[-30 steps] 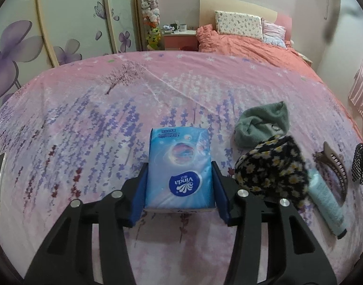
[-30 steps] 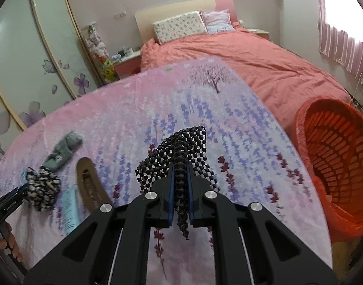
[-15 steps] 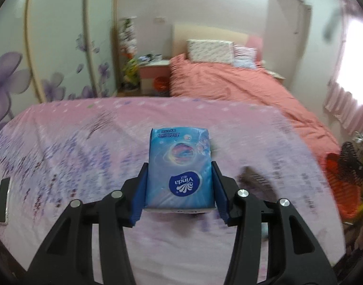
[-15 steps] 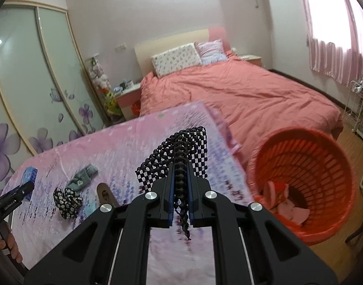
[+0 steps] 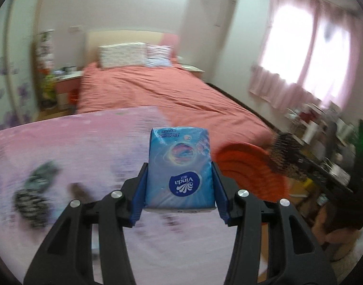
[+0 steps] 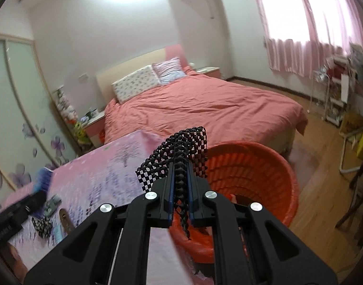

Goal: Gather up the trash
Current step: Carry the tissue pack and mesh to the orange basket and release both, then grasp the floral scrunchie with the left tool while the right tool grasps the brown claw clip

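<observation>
Blue tissue pack [image 5: 180,166] clamped flat between the blue pads of the left gripper [image 5: 179,185], label up, held clear above the pink floral sheet [image 5: 69,147]. Black-and-white checkered mesh cloth [image 6: 181,152] pinched tight in the nearly closed right gripper [image 6: 180,190], one twisted end dangling below the pads. Just ahead and right of the right gripper, an orange basket [image 6: 259,166] on the wooden floor, something pale inside. Ahead and right of the left gripper, the same basket [image 5: 248,166]. Behind and left on the sheet, blurred: grey-green bundle [image 5: 42,174], floral pouch [image 5: 31,203]. Beyond both, a salmon bed [image 6: 205,109].
</observation>
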